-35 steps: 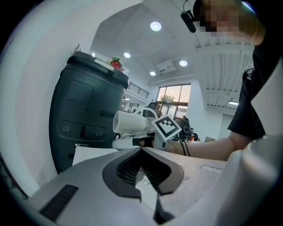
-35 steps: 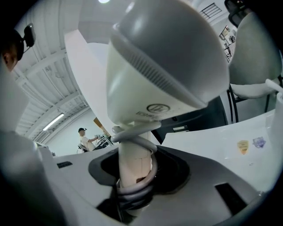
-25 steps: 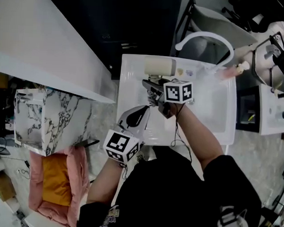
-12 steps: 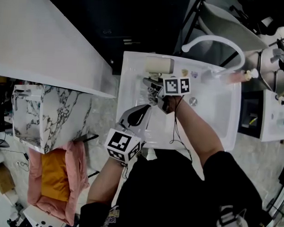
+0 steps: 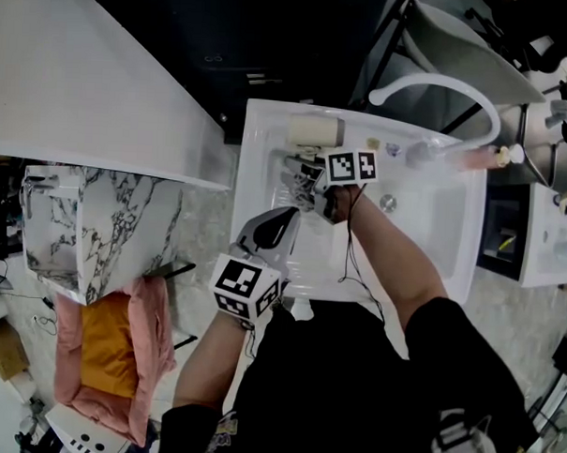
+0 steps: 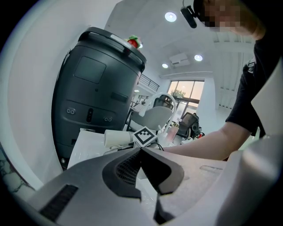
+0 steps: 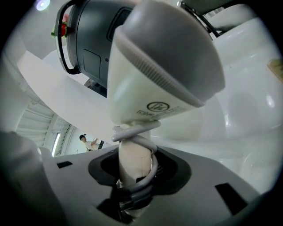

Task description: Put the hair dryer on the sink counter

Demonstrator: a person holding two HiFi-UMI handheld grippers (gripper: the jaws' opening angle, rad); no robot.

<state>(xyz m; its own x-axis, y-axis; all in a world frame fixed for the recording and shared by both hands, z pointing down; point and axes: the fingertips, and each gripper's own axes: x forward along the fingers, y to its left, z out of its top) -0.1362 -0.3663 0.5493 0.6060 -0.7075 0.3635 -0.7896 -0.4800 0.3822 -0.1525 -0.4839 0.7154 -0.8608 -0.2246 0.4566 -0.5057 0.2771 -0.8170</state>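
Right jaws clamp hair dryer (image 5: 314, 131) over sink (image 5: 424, 238).

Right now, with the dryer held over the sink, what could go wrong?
1. The right gripper clamps the dryer by its handle, with the cord wound around the handle between the jaws. The hold might slip, or the cord could snag on release.
2. The dryer's round barrel is close to the basin. Set down there, it could roll in.
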